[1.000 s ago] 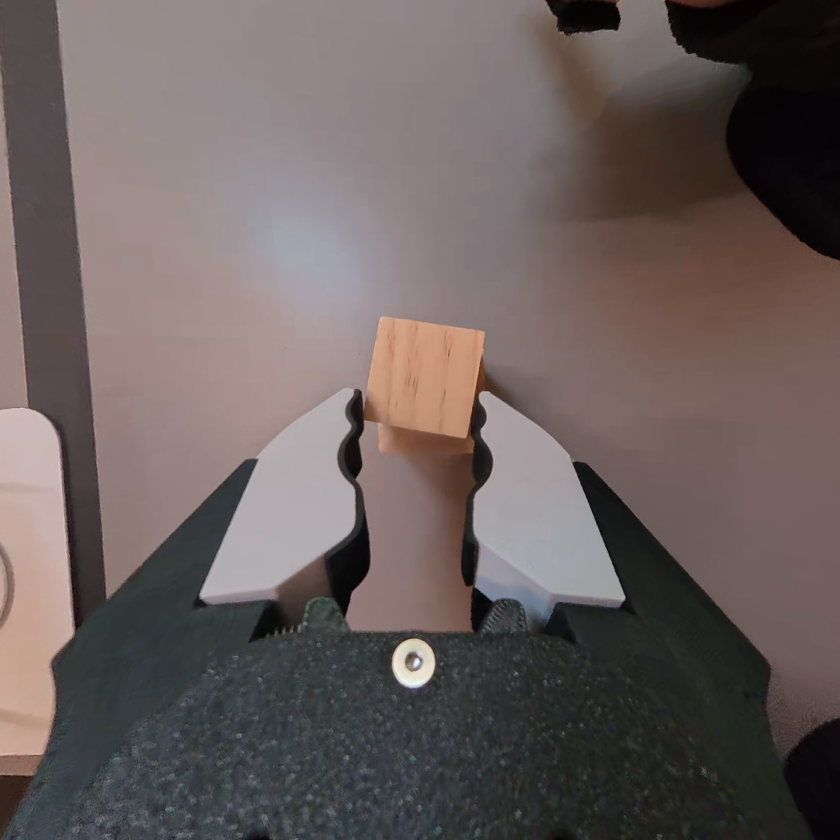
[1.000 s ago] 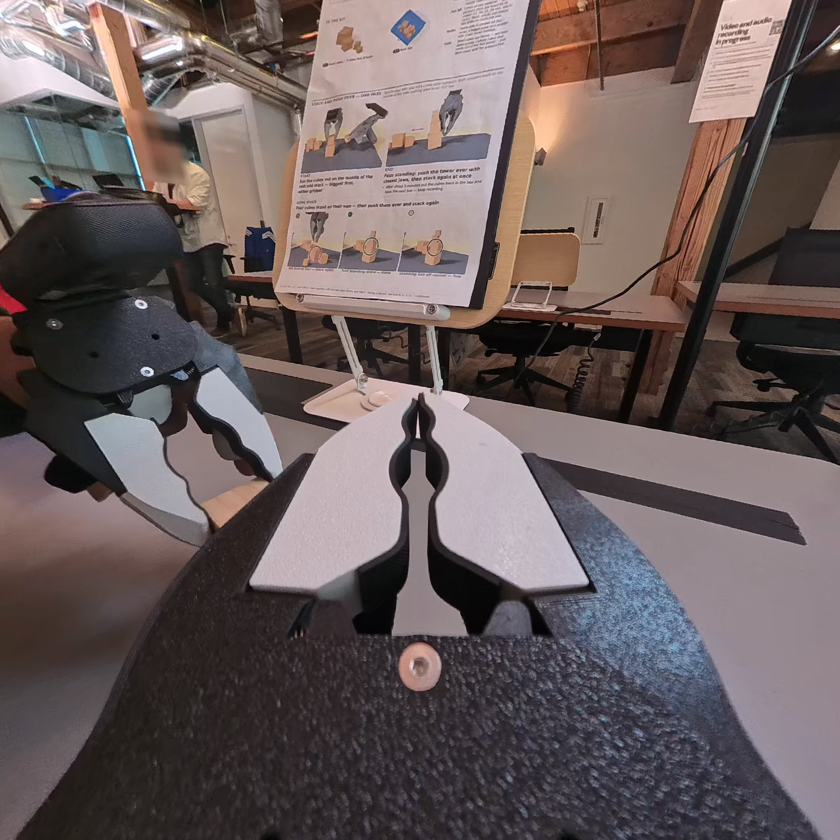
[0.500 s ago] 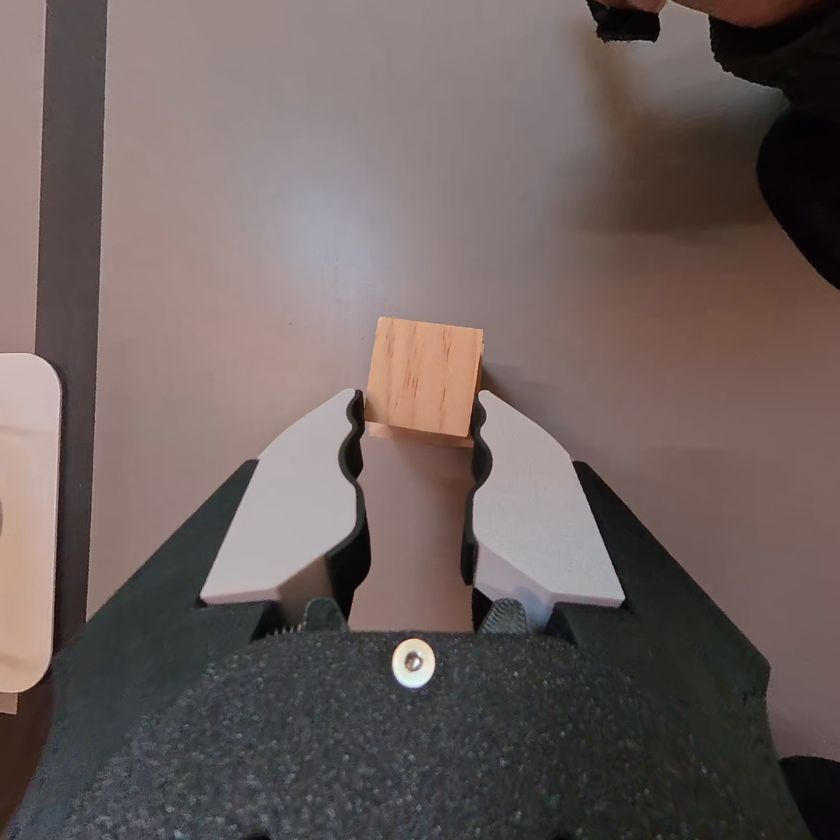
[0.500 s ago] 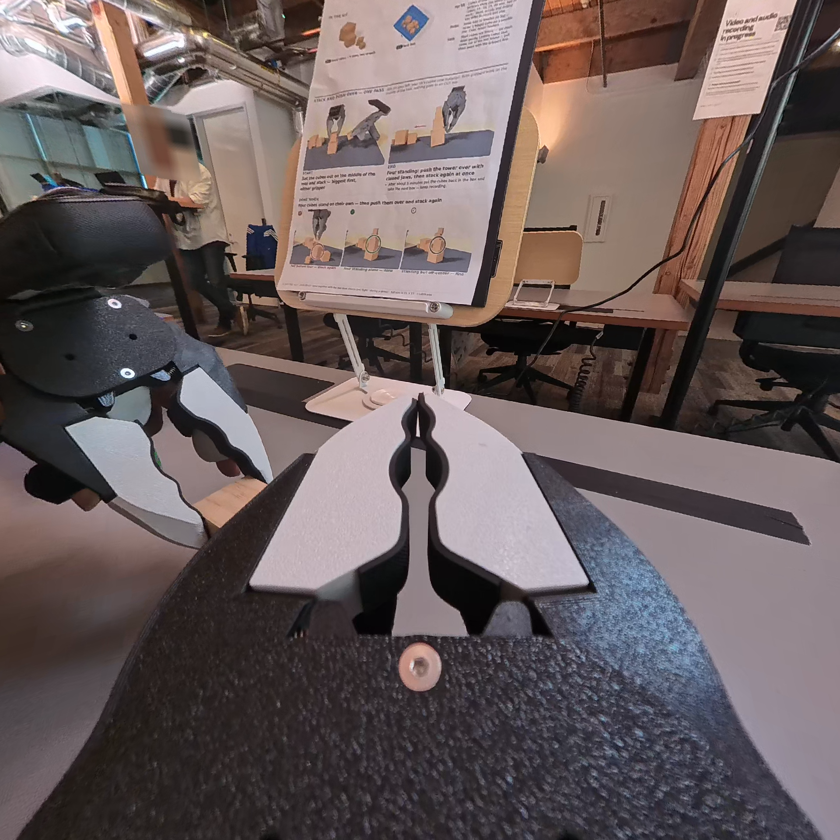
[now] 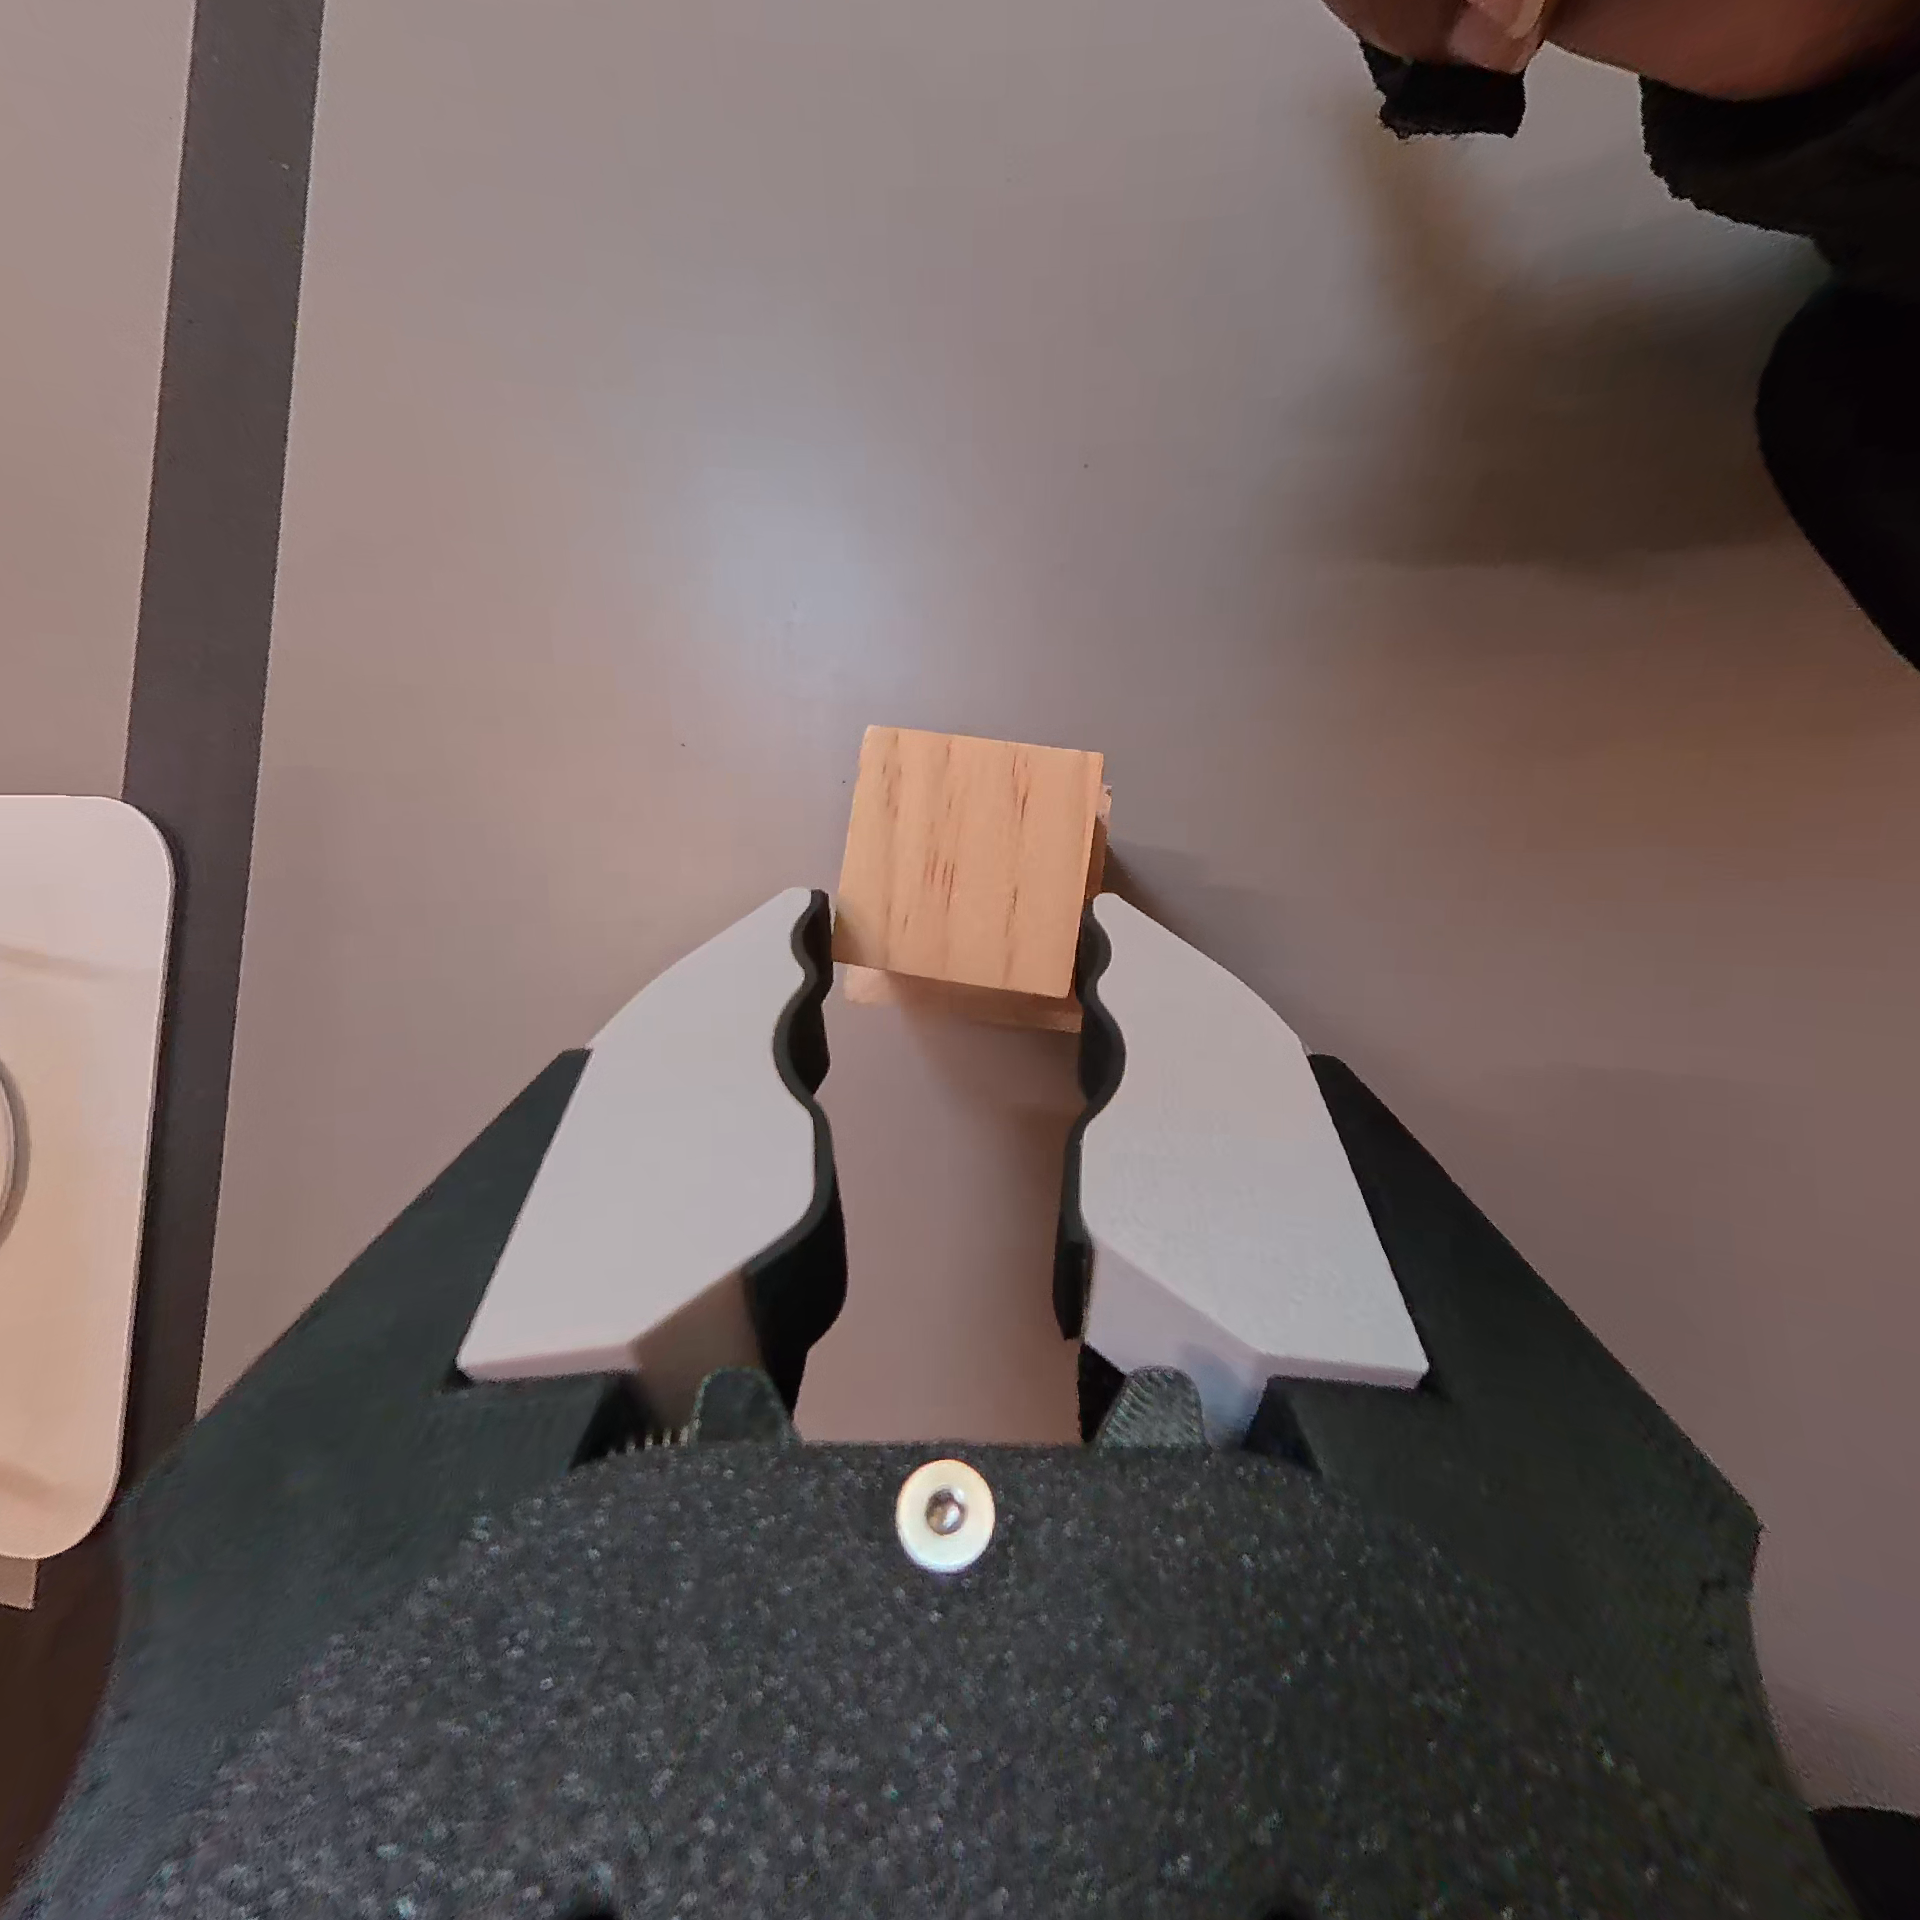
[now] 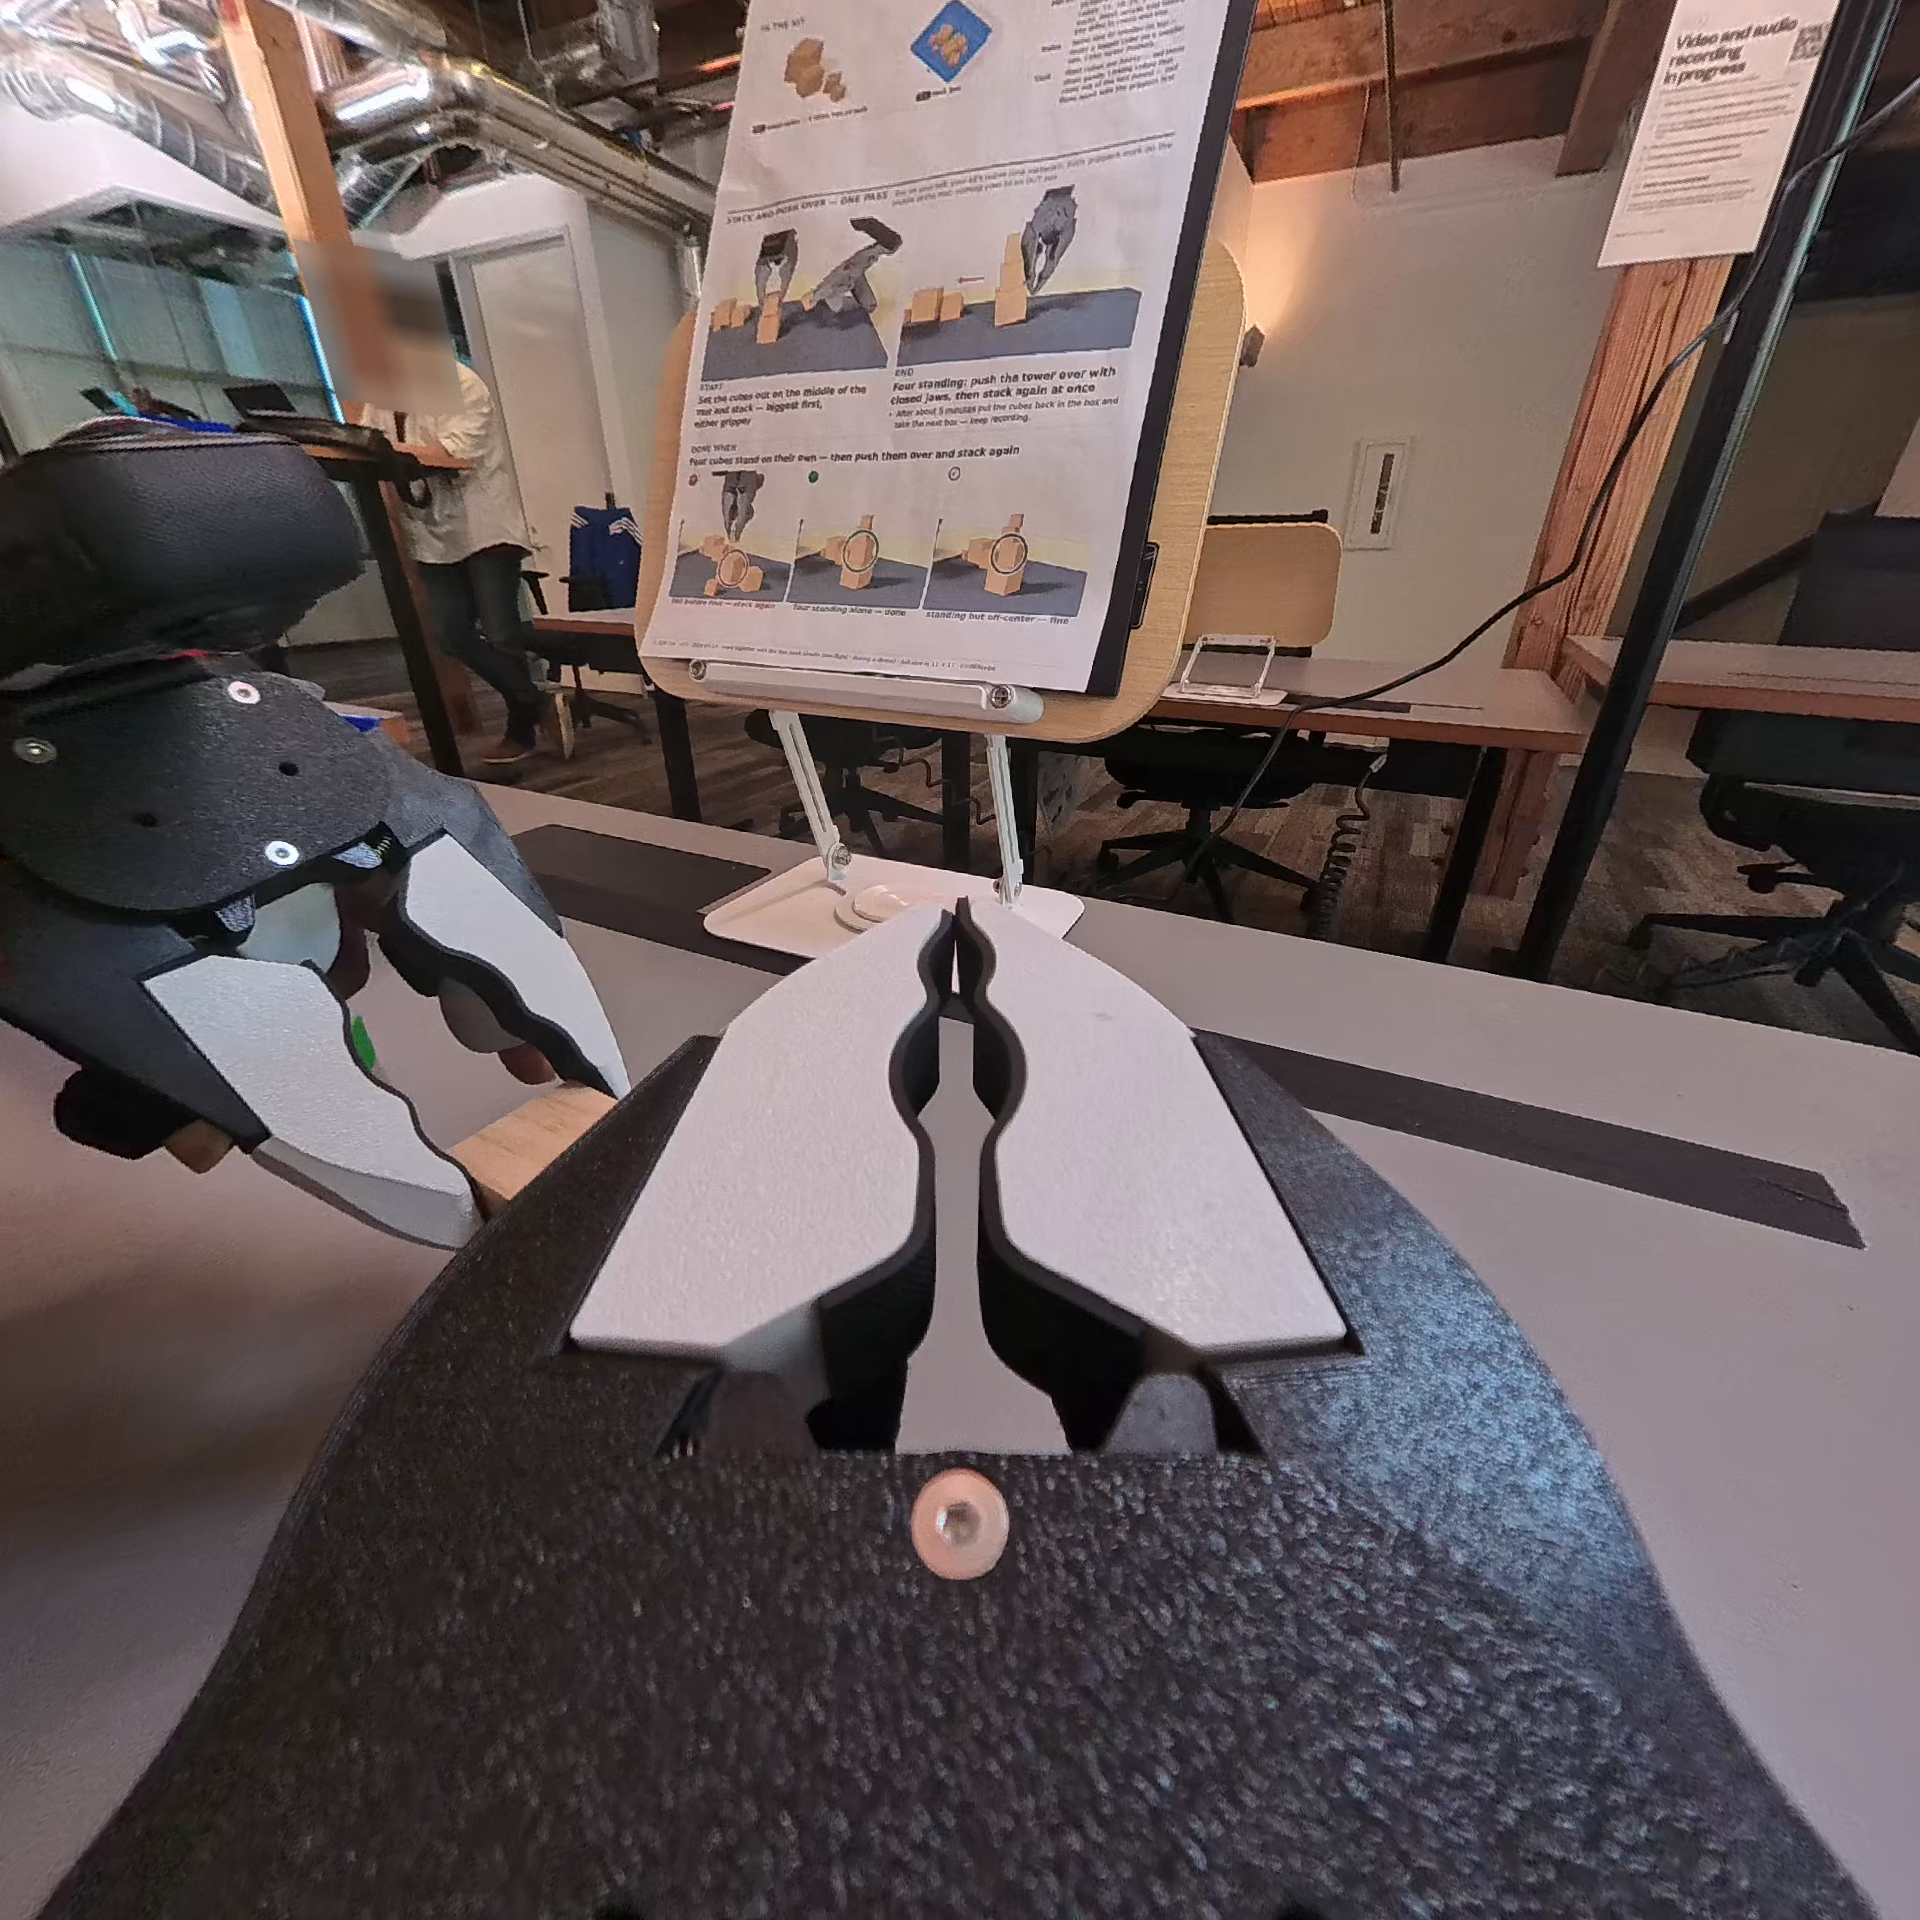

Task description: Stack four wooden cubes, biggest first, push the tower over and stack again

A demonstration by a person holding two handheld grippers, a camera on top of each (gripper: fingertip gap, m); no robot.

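My left gripper (image 5: 958, 935) is shut on a light wooden cube (image 5: 966, 862). Both dark wavy pads press its sides at the fingertips, and it sits just over the grey table (image 5: 727, 416). The right wrist view shows the same gripper (image 6: 520, 1143) at the left, with the cube (image 6: 530, 1138) between its white fingers (image 6: 312, 1091). My right gripper (image 6: 956, 920) is shut with its pads together and nothing between them. It points over the table towards a document stand.
A document stand with a printed sheet (image 6: 935, 364) stands on a white base (image 6: 894, 904), which also shows in the left wrist view (image 5: 73, 1143). Dark strips cross the table (image 5: 229, 520) (image 6: 1558, 1153). A dark sleeve (image 5: 1818, 156) is at top right. A person (image 6: 457, 468) stands far behind. My hands' fingertips stand some 15 centimeters from each other.
In the left wrist view the dark strip and white base have slid to the right while the cube keeps its place between the pads. The right gripper has stayed shut and hardly moved.
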